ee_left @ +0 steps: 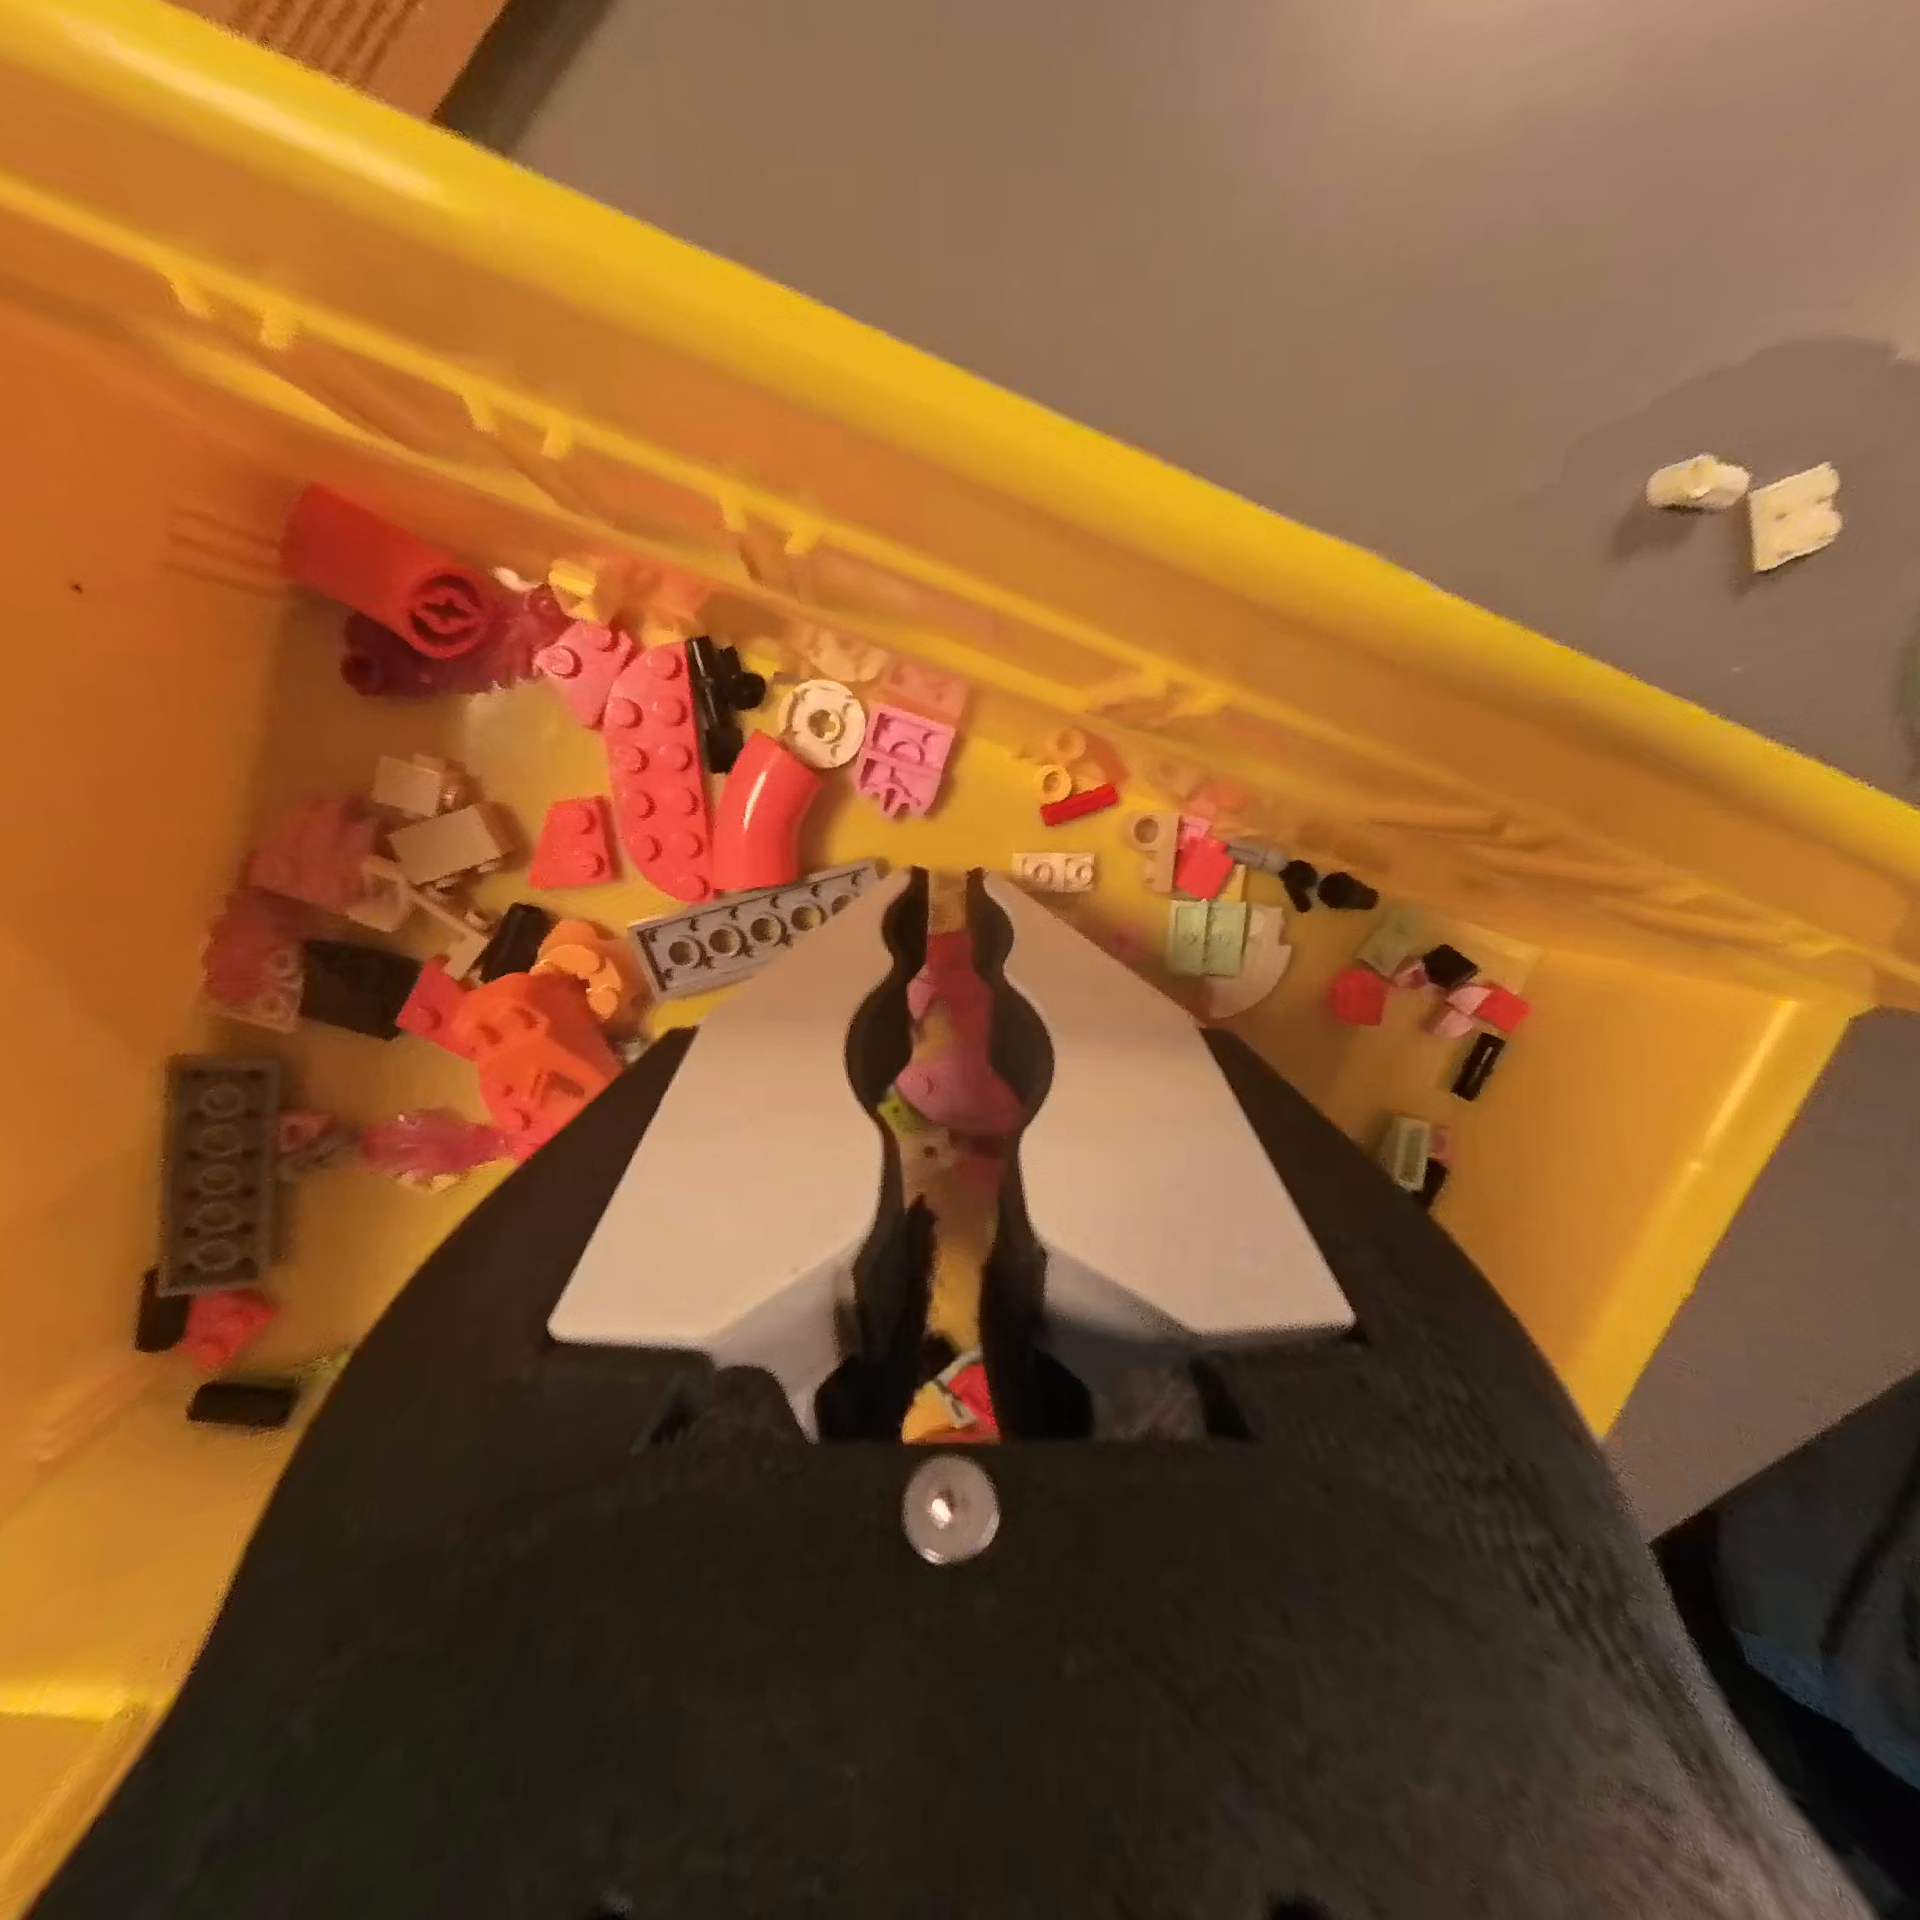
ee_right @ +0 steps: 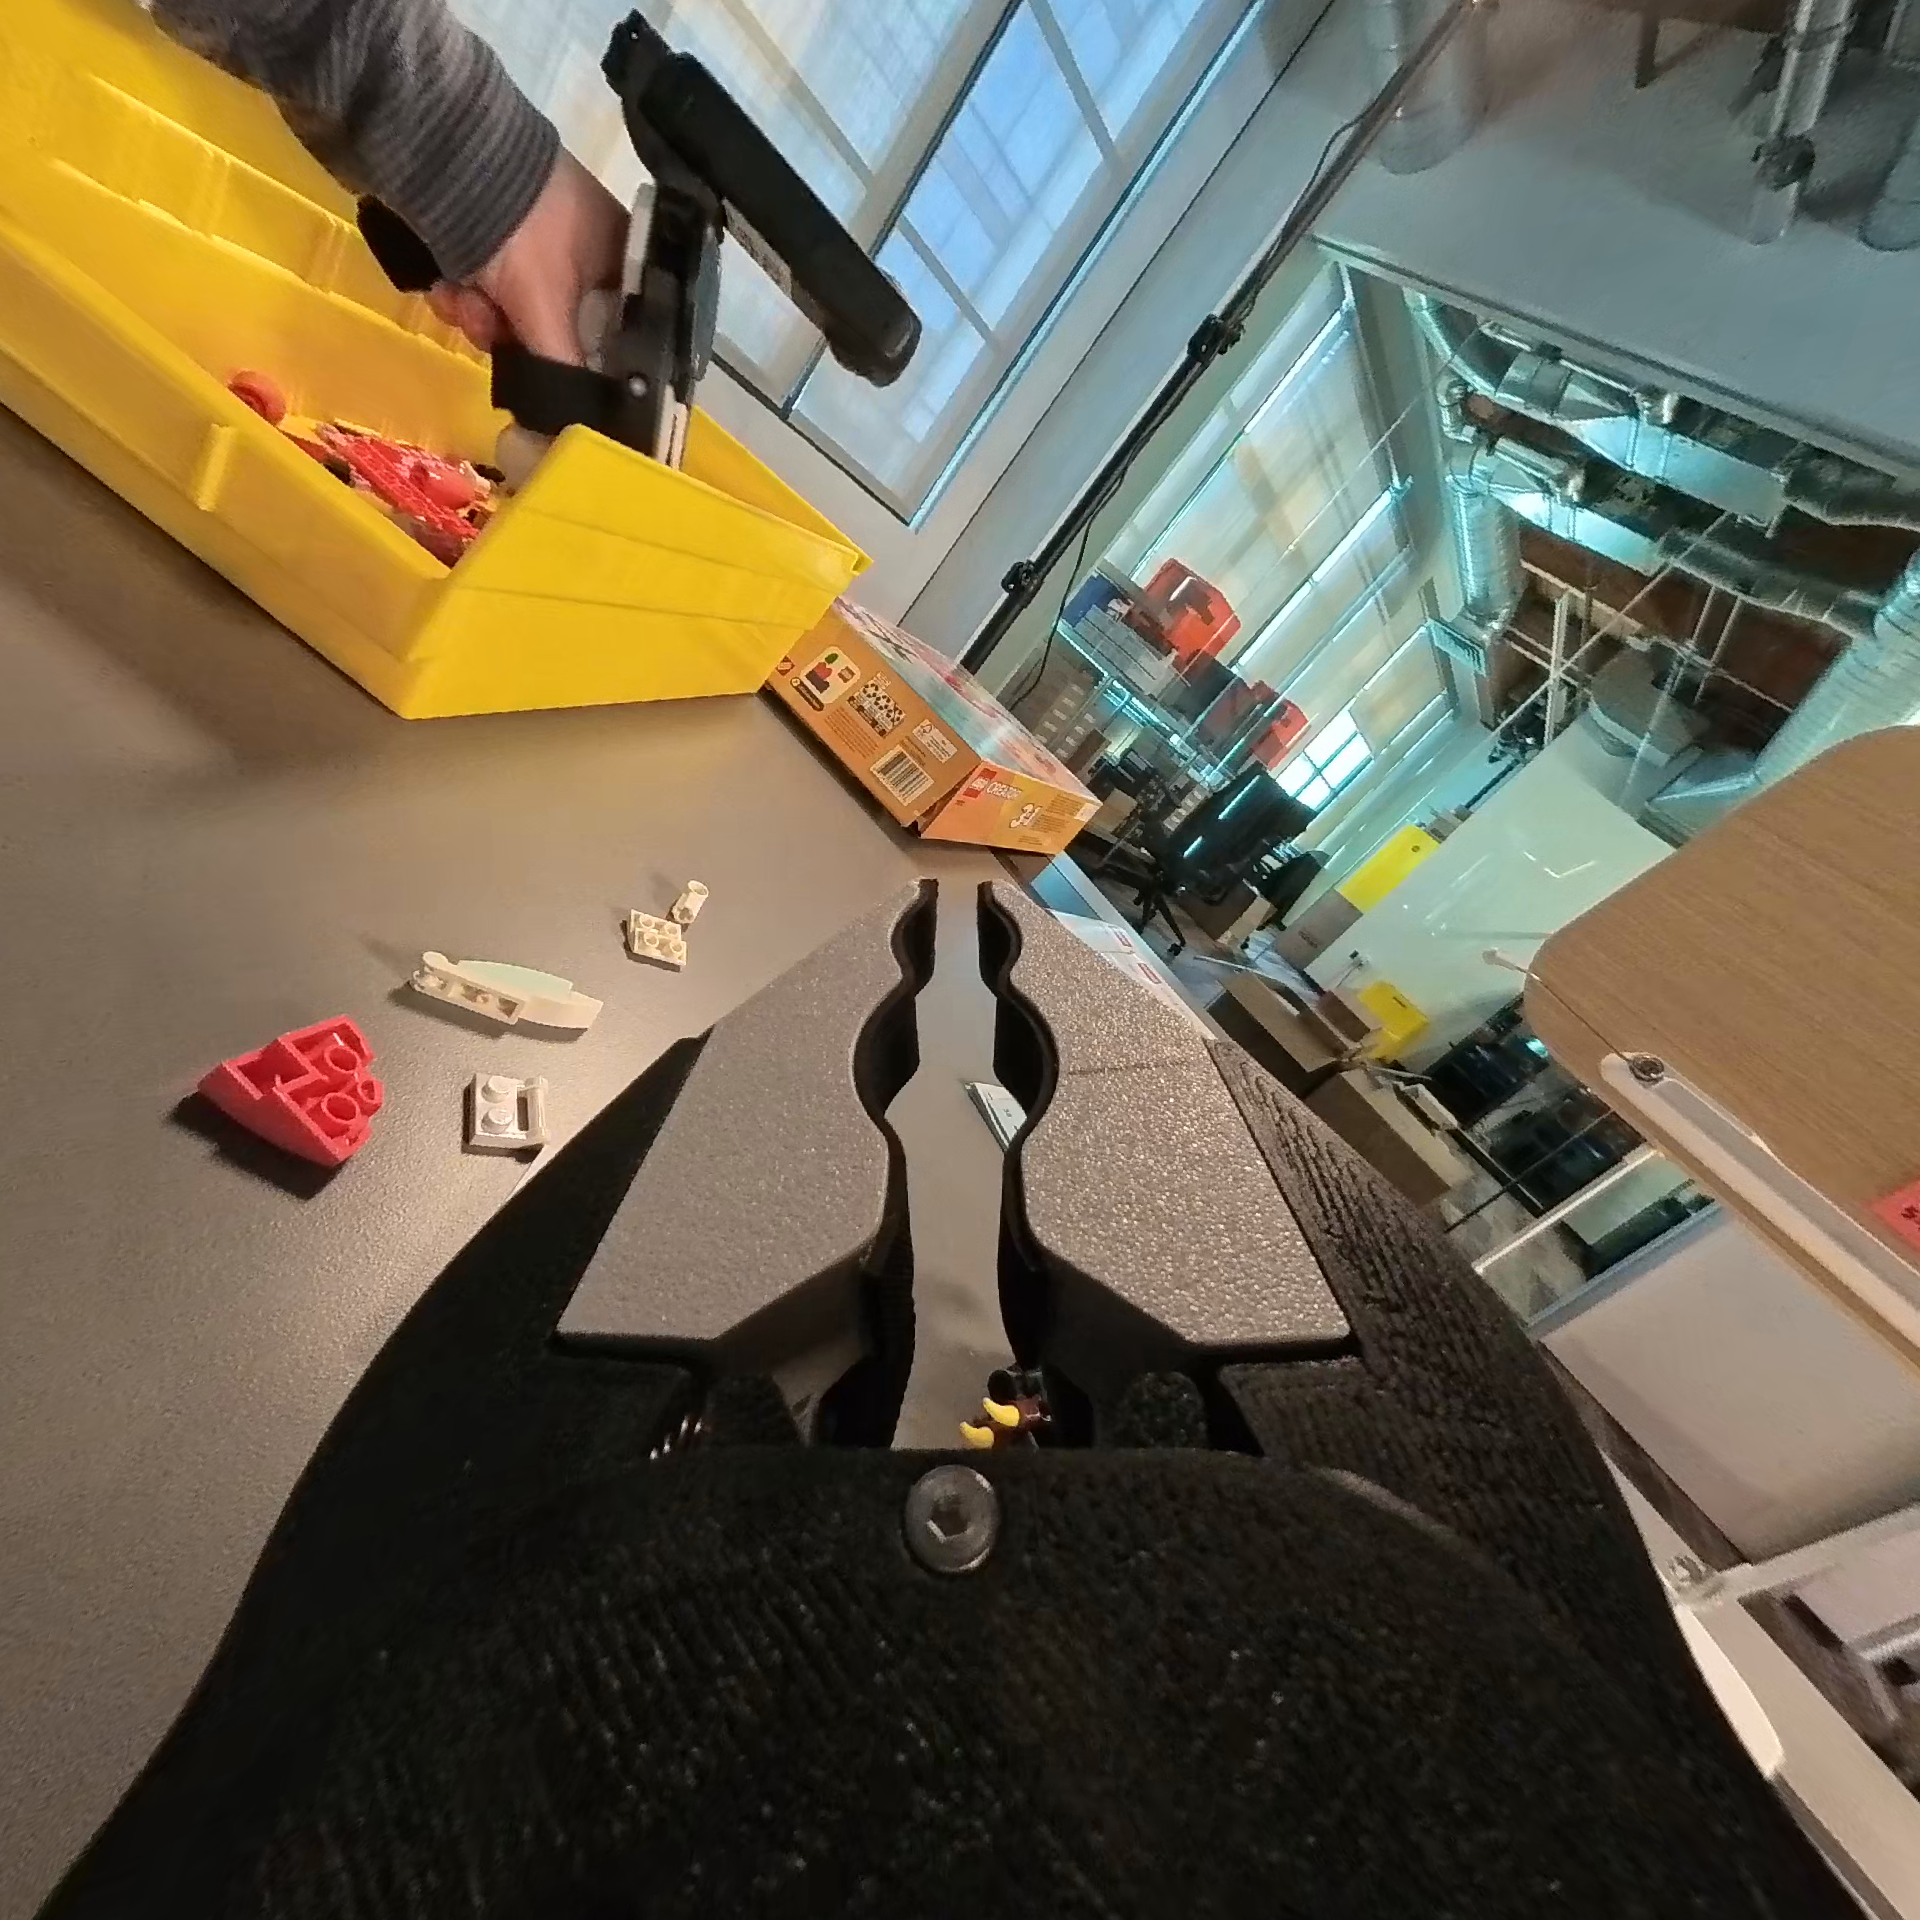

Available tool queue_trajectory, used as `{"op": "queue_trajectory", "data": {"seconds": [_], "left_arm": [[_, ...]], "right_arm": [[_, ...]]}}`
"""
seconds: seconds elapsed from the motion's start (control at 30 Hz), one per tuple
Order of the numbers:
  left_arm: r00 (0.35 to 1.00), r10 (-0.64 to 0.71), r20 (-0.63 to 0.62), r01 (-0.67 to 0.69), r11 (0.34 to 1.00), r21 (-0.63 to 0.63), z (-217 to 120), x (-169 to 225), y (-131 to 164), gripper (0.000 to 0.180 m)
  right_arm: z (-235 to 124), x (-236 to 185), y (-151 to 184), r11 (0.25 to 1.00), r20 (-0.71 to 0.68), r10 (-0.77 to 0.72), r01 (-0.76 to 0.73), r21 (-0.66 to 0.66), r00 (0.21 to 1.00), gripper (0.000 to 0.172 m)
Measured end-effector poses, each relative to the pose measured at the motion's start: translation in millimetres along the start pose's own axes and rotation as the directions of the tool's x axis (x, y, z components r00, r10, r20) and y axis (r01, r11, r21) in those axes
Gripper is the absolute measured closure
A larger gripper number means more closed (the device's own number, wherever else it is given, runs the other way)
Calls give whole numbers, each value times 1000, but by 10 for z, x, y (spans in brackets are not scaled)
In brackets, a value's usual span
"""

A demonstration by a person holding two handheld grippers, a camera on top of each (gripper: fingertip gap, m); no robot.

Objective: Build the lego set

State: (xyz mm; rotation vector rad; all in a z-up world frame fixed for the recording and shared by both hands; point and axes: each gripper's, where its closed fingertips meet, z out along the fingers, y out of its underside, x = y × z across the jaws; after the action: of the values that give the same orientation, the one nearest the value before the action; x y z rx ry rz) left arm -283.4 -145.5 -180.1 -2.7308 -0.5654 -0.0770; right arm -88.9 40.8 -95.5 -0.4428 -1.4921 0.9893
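My left gripper (ee_left: 945,894) reaches down into a yellow bin (ee_left: 935,499) holding several loose bricks. Its jaws are nearly together on a small tan piece (ee_left: 945,906) pinched at the tips. A grey holed plate (ee_left: 748,930) lies just left of the tips, with a red curved piece (ee_left: 764,816) beyond it. In the right wrist view a hand holds that gripper (ee_right: 665,343) in the bin (ee_right: 582,623), its fingers hidden by the wall. My right gripper (ee_right: 956,899) hovers over the grey table, its jaws a narrow gap apart with nothing between them.
On the table left of my right gripper lie a red brick (ee_right: 301,1091), a white curved piece (ee_right: 509,997), a grey plate (ee_right: 504,1112) and small white pieces (ee_right: 657,935). An orange box (ee_right: 935,738) sits by the bin. A wooden board (ee_right: 1766,987) stands at the right. The gap from one gripper's tips to the other's is roughly 30 centimeters. The left gripper is farther from the grey plate (ee_right: 504,1112), some 25 centimeters, than the right, some 10 centimeters.
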Motion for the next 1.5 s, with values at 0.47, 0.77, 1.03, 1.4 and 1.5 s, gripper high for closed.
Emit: {"op": "queue_trajectory", "data": {"seconds": [0.47, 0.77, 1.03, 1.4, 1.5], "left_arm": [[1000, -23, 3, 23, 999, -46, 57, -21, 95, 173], [996, 58, 64, -56, 998, -33, 26, -38, 90, 177], [983, 157, 91, -163, 985, 63, -356, 134, 32, 180], [856, 516, -35, -470, 803, 366, -810, 1984, -168, 180], [788, 615, -34, -572, 751, 329, -537, 2410, -27, 180]], "right_arm": [[3, -8, 3, 1000, 4, -3, 3, -2, 1000, 166], [1, -11, 2, 1000, 5, -6, 6, -2, 1000, 166], [1, 4, 6, 1000, 0, -4, 4, -2, 1000, 166], [-14, 37, -3, 1000, -14, 0, 0, 4, 1000, 166], [-17, 33, 0, 1000, -11, -2, 2, 3, 1000, 166]]}}
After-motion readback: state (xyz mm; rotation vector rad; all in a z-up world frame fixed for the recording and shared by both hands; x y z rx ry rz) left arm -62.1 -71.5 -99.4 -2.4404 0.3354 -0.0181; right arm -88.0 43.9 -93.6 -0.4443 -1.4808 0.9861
